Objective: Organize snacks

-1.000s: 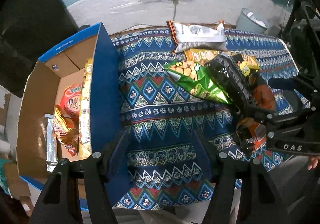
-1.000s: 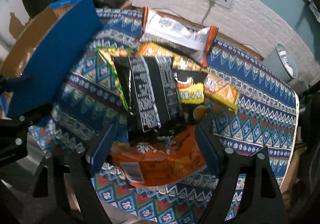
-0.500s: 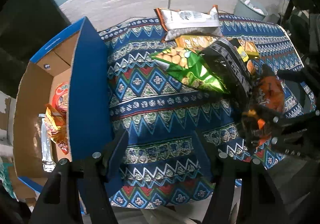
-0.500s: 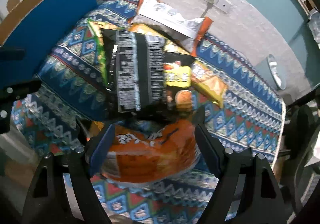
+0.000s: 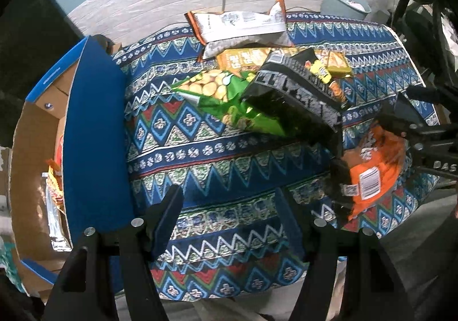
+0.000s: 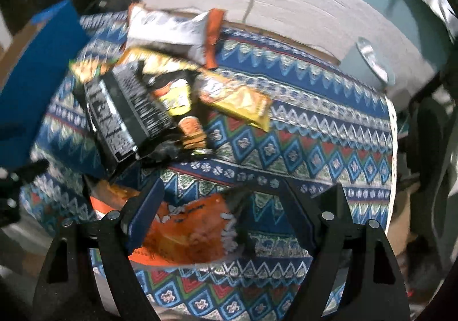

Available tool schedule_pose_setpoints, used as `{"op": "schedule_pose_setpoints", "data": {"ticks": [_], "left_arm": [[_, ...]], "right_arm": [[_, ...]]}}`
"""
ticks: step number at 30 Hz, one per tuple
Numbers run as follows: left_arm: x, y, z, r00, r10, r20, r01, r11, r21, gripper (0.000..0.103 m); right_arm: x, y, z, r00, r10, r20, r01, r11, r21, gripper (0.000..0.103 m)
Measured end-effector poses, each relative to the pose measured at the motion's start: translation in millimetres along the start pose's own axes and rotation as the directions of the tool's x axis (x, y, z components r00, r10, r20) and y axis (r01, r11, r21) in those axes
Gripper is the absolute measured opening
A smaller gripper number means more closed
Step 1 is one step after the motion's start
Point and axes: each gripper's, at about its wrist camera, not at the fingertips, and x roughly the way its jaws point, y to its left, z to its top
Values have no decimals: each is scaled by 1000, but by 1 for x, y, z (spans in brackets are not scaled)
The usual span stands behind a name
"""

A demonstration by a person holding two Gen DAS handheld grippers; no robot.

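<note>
**snackstacker:** Several packs are already in the cardboard box [image 5: 40, 149] at the counter's [image 5: 200, 166] left edge. I can see an orange-and-red wrapper and something silvery inside, but I can't count them because the blue flap hides most of it.

**umi_fan:** And what's left outside?

**snackstacker:** Quite a pile toward the far side of the counter: a white bag [image 5: 240, 26] with orange ends nearest the far edge, a yellow pack [image 6: 237, 99], a green bag [image 5: 229, 100] of round crackers, and a black bag [image 5: 294, 97] lying over the green one. So I'd say it's maybe a third done, roughly.

**umi_fan:** What are the tongs doing?

**snackstacker:** The right tongs [image 6: 220, 206] have an orange bag [image 6: 186, 232] sitting between the fingers near the counter's front right corner. The frame is blurry, so I can't tell whether they're actually clamped on it. The left tongs [image 5: 229, 220] are spread wide with nothing in them, over the front edge just beside the box.

**umi_fan:** So the orange one goes next?

**snackstacker:** That's my guess. After that, four or more loose packs remain to move.
</note>
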Motion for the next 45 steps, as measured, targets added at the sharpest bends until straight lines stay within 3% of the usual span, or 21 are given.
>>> {"op": "schedule_pose_setpoints", "data": {"ticks": [4, 14, 20, 25, 38, 42, 45], "left_arm": [[-4, -4, 6, 1000, -14, 19, 14, 1000, -24, 70], [4, -23, 23, 999, -28, 36, 29, 1000, -11, 71], [21, -39, 26, 1000, 12, 27, -13, 999, 44, 71], [31, -46, 26, 999, 31, 15, -32, 998, 63, 71], [50, -92, 14, 994, -70, -86, 82, 987, 141, 71], [51, -80, 14, 994, -62, -94, 69, 995, 77, 71], [50, -56, 17, 992, -88, -92, 85, 996, -39, 75]], "right_arm": [[-6, -14, -10, 999, 51, -7, -51, 997, 63, 82], [-13, -21, -51, 995, 89, -53, -86, 995, 55, 82], [8, -20, -66, 986, 75, -152, -68, 996, 49, 82], [22, -29, -64, 983, 63, -174, -46, 993, 104, 82], [31, -78, -39, 994, -16, -106, 43, 966, 256, 82], [21, -82, -34, 999, 40, -35, -26, 946, 322, 82], [13, -70, -32, 992, 122, 21, -121, 929, 349, 82]]}}
